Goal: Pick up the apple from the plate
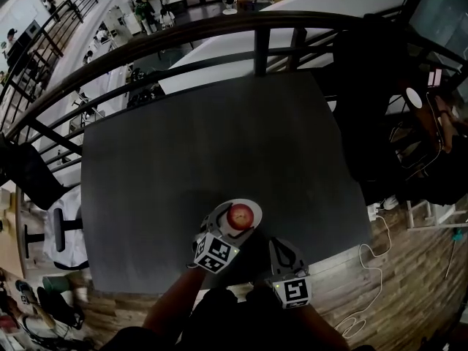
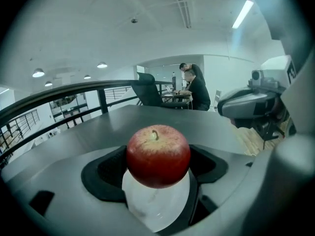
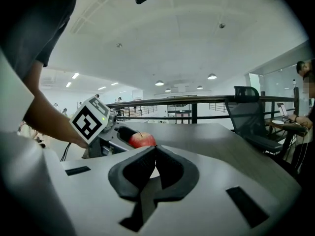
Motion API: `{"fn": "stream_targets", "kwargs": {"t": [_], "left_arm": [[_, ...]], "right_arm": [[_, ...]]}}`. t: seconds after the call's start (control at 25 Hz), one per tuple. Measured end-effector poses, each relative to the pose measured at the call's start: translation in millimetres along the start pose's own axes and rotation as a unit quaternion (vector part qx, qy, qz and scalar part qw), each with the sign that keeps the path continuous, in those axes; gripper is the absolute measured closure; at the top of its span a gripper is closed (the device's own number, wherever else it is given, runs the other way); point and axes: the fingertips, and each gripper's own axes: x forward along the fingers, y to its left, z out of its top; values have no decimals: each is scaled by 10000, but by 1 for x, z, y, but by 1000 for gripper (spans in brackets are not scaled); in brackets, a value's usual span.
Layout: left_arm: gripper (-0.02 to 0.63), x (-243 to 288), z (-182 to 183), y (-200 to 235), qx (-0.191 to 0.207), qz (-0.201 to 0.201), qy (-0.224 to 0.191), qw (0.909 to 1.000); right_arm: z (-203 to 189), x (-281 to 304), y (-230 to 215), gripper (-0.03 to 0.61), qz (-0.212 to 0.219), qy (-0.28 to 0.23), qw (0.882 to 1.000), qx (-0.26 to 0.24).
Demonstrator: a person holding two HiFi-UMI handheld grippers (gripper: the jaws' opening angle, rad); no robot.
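Two hand-held grippers: one in each hand, both low at the near edge of the dark grey table (image 1: 219, 137).
Left hand-held gripper (image 2: 157, 167): jaws closed against both sides of the apple (image 2: 158, 154), gripping it.
Apple: red, stem up, over the white plate (image 2: 155, 208); I cannot tell whether it touches the plate.
Right hand-held gripper (image 3: 153, 167): jaws pressed together with nothing between them, just beside the left one and off the plate.
Plate: near the table's front edge.
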Motion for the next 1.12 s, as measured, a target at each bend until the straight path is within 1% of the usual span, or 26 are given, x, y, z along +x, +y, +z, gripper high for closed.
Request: {"fn": "stream_targets", "kwargs": {"t": [0.12, 0.2, 0.28, 0.4, 0.56, 0.68, 0.88, 0.96, 1.12], "left_arm": [[217, -12, 22, -3, -52, -16, -191, 9998], [218, -23, 41, -5, -113, -35, -443, 9989], [218, -37, 62, -9, -45, -28, -702, 9975], [217, -62, 91, -10, 106, 8, -1032, 9946], [218, -94, 115, -5, 50, 144, -1342, 9908], [218, -112, 127, -2, 34, 294, -1516, 9880], [218, -132, 133, 1, 72, 331, -1672, 9853], [216, -136, 133, -1, 79, 341, -1704, 9847], [216, -140, 130, -3, 51, 422, -1754, 9836]], "right_arm": [[-3, -10, -14, 555, -173, 83, 9998, -63], [1, -14, -25, 555, -251, 44, 9996, -113], [7, -16, -30, 555, -287, 3, 9994, -170], [28, -16, -27, 555, -313, -170, 9991, -247], [56, -14, -18, 555, -281, -429, 9981, -339], [74, -11, -14, 555, -243, -660, 9966, -437], [104, -1, -1, 555, -214, -1005, 9904, -920], [113, 2, 3, 555, -160, -1119, 9889, -962], [129, 5, 6, 554, -104, -1361, 9870, -853]]}}
